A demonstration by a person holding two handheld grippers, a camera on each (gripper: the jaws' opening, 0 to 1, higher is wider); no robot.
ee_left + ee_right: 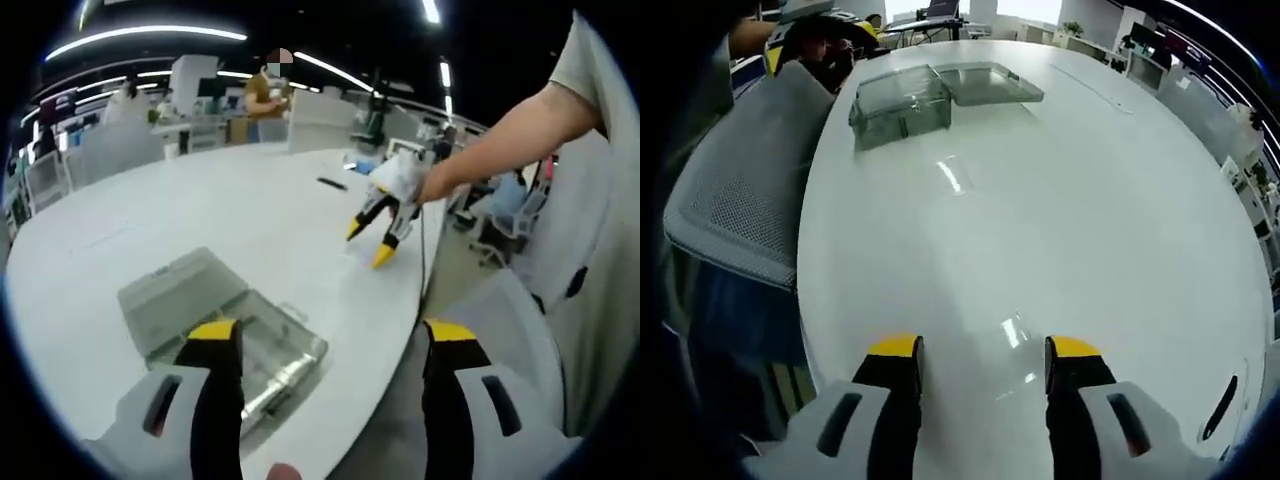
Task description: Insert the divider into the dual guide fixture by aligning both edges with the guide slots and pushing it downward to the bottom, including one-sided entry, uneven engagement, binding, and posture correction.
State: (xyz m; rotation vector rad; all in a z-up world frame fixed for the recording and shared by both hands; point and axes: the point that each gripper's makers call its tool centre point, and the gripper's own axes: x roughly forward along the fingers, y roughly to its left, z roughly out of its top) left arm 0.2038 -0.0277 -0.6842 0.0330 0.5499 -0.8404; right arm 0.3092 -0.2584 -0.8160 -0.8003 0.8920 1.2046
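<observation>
Plainly, nearest the left gripper [330, 345]: a clear plastic compartment box [270, 355] with its lid [175, 290] swung open, sitting close to the near edge of the white table [200, 210], just ahead of and partly behind the left jaw tip. Jaws spread wide, nothing between them, poised above the table edge and angled down toward the box. Long axis of box and lid running away up-left from that jaw in the left gripper view.

Further right in that view: the right gripper [380, 238], held out over the table by a bare forearm [500, 140], yellow tips pointing down at the surface, well apart from the box. A small dark object [332, 184] lying beyond it on the tabletop; too small to name.

From the right gripper's own camera: right gripper [980, 365] with jaws parted wide and holding nothing, hovering low over bare table [1090, 200]. Same clear box [900, 105] far ahead up-left, open lid [990, 82] beside it to the right, the left gripper [815, 45] just beside the box's far-left corner. Grey mesh chair back [740, 190] off the table's left edge.

No divider or guide slots distinguishable; possibly inside the box, cannot tell. Judged not yet begun: left hand much the nearer, right needing a long reach forward and left across the table.
</observation>
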